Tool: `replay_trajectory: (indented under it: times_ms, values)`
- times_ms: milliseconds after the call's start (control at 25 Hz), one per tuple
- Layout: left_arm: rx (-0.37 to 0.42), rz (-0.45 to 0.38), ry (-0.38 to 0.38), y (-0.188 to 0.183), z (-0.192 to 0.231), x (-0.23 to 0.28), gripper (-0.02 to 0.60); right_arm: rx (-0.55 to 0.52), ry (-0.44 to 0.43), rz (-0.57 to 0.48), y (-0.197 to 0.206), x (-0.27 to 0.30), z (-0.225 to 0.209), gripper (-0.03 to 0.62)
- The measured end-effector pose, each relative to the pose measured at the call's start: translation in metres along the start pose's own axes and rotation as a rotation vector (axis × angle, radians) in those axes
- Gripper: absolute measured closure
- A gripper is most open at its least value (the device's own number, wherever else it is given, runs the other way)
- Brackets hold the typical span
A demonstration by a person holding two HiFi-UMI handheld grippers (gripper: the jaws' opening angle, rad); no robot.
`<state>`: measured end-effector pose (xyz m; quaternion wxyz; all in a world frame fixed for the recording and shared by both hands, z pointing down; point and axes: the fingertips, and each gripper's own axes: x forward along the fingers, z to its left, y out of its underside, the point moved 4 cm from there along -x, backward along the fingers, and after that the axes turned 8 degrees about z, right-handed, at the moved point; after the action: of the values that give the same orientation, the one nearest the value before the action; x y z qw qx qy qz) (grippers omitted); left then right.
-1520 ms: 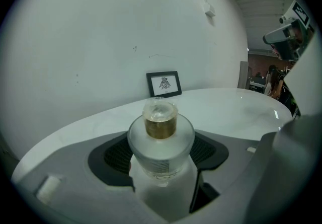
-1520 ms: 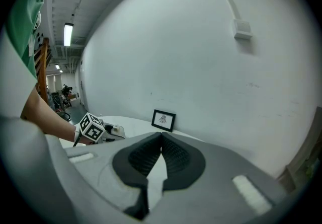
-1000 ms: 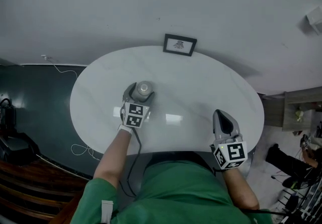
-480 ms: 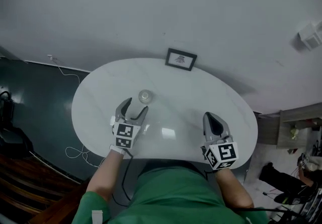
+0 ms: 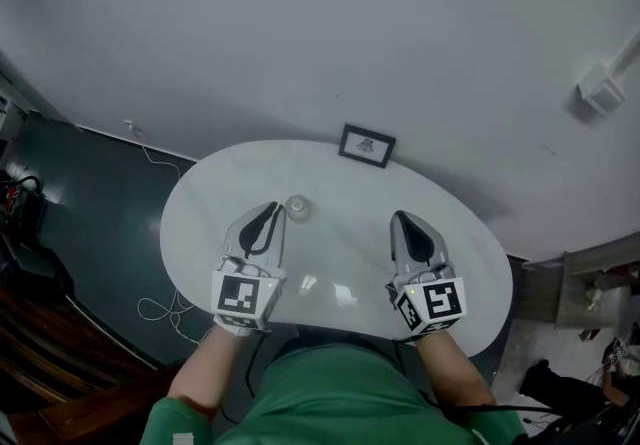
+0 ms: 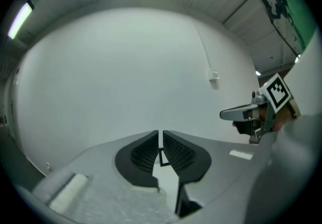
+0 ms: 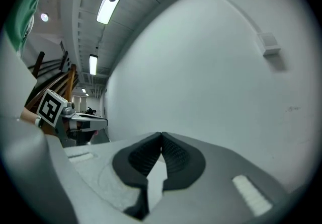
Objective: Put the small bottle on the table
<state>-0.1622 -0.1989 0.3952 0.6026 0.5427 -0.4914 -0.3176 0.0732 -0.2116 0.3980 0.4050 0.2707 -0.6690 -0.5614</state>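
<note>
The small clear bottle (image 5: 297,205) stands upright on the white oval table (image 5: 340,233), toward its far left part. My left gripper (image 5: 271,211) hangs just left of the bottle and apart from it. Its jaws are closing and stand all but together, with nothing between them (image 6: 161,135). My right gripper (image 5: 402,221) is over the table's right half, shut and empty (image 7: 161,137). Neither gripper view shows the bottle. Each gripper view shows the other gripper off to the side: the right gripper (image 6: 242,114) and the left gripper (image 7: 86,123).
A small black picture frame (image 5: 367,146) stands at the table's far edge against the white wall. Dark floor with a white cable (image 5: 160,308) lies to the left. A shelf and clutter (image 5: 590,298) sit at the right.
The left gripper let go of the bottle, drew back toward me and to the left, then closed its jaws. The right gripper moved forward over the table.
</note>
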Motion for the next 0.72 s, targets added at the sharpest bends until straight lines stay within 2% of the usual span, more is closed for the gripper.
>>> replay_trajectory:
  times_ms: [120, 200, 480, 600, 720]
  values:
    - [-0.107, -0.004, -0.006, -0.013, -0.006, -0.016, 0.550, -0.006, -0.014, -0.066, -0.022, -0.003, 0.003, 0.595]
    - [-0.139, -0.011, -0.017, -0.018, -0.010, -0.026, 0.549, -0.015, -0.023, -0.096, -0.032, -0.005, 0.007, 0.595]
    - [-0.060, -0.013, -0.071, -0.029, -0.015, -0.047, 0.549, -0.055, -0.033, -0.109, -0.038, -0.023, 0.010, 0.596]
    - [-0.053, -0.033, -0.085, -0.036, -0.016, -0.051, 0.549, -0.076, -0.028, -0.119, -0.045, -0.032, 0.006, 0.595]
    - [-0.082, -0.046, -0.099, -0.038, -0.015, -0.054, 0.549, -0.090, -0.020, -0.119, -0.047, -0.040, 0.002, 0.595]
